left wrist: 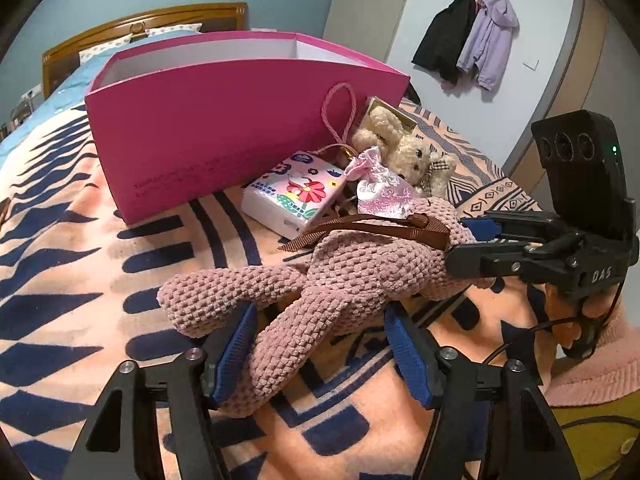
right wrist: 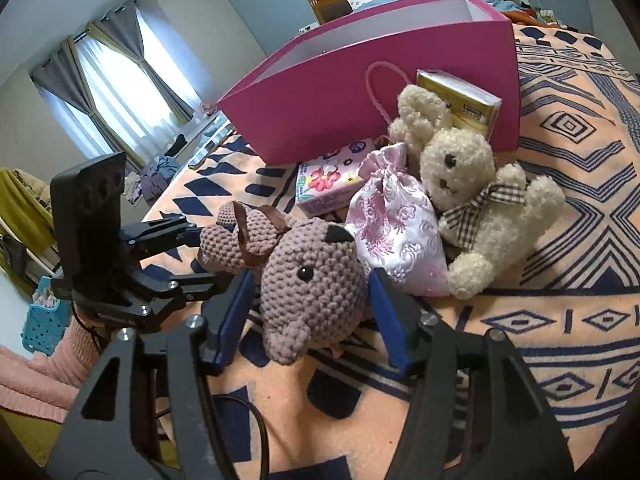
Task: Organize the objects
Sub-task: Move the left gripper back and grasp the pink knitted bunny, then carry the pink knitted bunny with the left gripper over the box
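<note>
Mauve knit toy [left wrist: 320,280] before the box [left wrist: 224,120]: both grippers, left [left wrist: 320,344] and right [right wrist: 312,316], clamp it; lift level together

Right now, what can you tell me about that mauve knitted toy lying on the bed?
The mauve crocheted toy looks soft and chunky-stitched, with a black bead eye, a dark ear patch and a brown ribbon. It lies flat on the patterned blanket. The right claw brackets its head, the left claw its long limbs; the satin pouch touches its head.
</note>
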Tool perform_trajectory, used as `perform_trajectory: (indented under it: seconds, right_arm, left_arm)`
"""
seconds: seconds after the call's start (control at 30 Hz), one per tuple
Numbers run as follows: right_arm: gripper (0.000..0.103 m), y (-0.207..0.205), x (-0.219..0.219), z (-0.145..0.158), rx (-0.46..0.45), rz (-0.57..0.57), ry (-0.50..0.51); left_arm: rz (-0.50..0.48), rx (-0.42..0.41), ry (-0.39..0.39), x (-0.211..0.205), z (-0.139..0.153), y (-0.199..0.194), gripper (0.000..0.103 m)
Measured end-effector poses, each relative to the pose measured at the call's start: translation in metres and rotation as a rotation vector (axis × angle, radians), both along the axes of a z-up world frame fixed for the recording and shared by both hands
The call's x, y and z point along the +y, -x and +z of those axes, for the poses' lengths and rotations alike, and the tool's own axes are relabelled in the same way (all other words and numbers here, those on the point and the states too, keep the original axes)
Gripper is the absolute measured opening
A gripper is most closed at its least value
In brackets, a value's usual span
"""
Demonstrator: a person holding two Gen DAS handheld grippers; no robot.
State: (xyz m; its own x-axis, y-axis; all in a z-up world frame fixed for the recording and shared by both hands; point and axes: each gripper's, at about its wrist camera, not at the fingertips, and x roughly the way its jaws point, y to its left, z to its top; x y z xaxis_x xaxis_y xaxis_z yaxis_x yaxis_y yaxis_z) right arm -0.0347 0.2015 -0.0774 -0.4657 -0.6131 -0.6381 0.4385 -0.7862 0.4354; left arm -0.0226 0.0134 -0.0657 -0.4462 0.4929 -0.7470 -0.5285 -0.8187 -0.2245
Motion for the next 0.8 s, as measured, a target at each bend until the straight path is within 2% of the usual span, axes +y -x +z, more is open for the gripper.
perform_trajectory:
  seconds: [0.2,0.53,0.8]
  right_arm:
    - [0.055,-0.003,-0.005,0.001,0.03,0.003,-0.043]
    - [0.055,-0.012,0.002,0.035,0.117,0.029,-0.001]
    - [0.055,0.003,-0.004,0.073,0.21,0.055,0.035]
  left_arm:
    - [-0.022,-0.007,-0.016,0.005,0.001,-0.007,0.045]
    - [-0.025,0.079,-0.043,0.008,0.036,-0.02,0.044]
    - [0.009,0.183,-0.066,0.001,0.078,-0.015,0.044]
